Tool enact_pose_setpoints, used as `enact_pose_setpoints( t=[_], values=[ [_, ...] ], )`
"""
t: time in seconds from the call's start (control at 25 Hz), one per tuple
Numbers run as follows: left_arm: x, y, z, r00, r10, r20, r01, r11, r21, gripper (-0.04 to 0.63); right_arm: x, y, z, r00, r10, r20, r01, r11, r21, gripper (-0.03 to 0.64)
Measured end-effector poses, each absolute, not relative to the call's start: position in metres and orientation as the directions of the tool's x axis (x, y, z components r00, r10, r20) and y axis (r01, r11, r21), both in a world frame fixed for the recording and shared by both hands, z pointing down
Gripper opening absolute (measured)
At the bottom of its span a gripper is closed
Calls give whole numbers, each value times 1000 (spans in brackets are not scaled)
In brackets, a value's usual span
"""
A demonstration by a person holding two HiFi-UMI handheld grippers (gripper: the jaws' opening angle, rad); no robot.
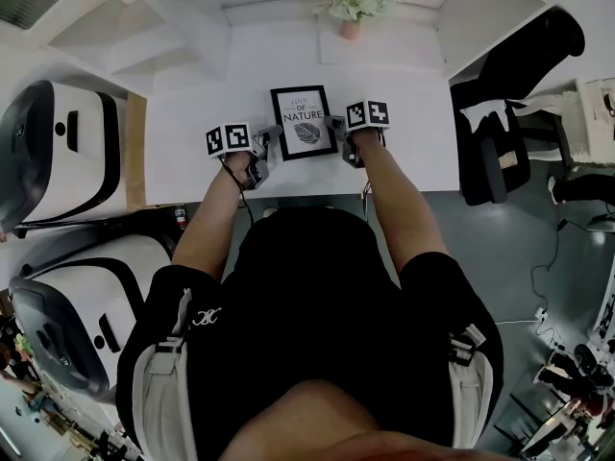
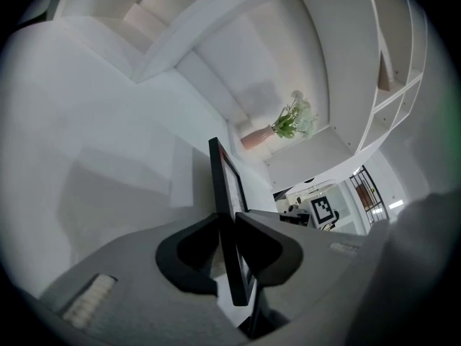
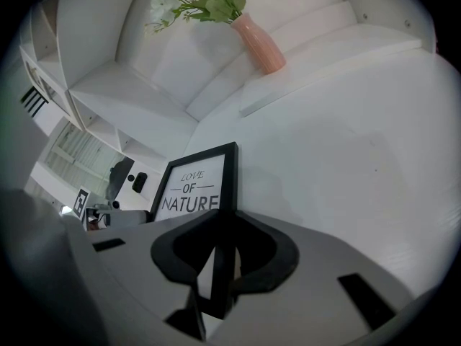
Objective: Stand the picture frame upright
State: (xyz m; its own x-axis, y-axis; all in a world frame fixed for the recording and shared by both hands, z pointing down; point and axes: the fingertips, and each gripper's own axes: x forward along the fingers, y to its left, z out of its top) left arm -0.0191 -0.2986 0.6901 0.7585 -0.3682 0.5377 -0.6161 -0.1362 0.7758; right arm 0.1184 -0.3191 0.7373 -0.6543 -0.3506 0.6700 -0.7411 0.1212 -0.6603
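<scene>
A black picture frame (image 1: pixel 303 123) with a "LOVE OF NATURE" print is near the front of the white table (image 1: pixel 408 147). My left gripper (image 1: pixel 271 142) is shut on its left edge, and my right gripper (image 1: pixel 337 129) is shut on its right edge. In the left gripper view the frame (image 2: pixel 216 175) runs edge-on between the dark pads of the left gripper (image 2: pixel 225 225), which press on it. In the right gripper view the frame's (image 3: pixel 193 182) right border sits pinched in the right gripper (image 3: pixel 220 228). Its lower part is hidden behind the jaws.
A pink vase of flowers (image 1: pixel 351 10) stands at the table's far edge, also seen as the vase (image 3: pixel 256 42) in the right gripper view. White stepped shelves rise behind it. A black chair (image 1: pixel 500 147) is to the right, and white rounded machines (image 1: pixel 58 152) to the left.
</scene>
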Motion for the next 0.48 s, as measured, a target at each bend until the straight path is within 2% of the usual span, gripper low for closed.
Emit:
enact_pose_setpoints(
  t=[0.28,0.48],
  values=[
    [-17,-297,682,745,-380,549,-641,-178,747,81,118,-319,734,-645,-348,680,-751,124,-649,71],
    [-17,-305,650,733,-439,520,-660,-271,701,81,118,-332,695,-635,-438,636,-762,216,-611,71]
  ],
)
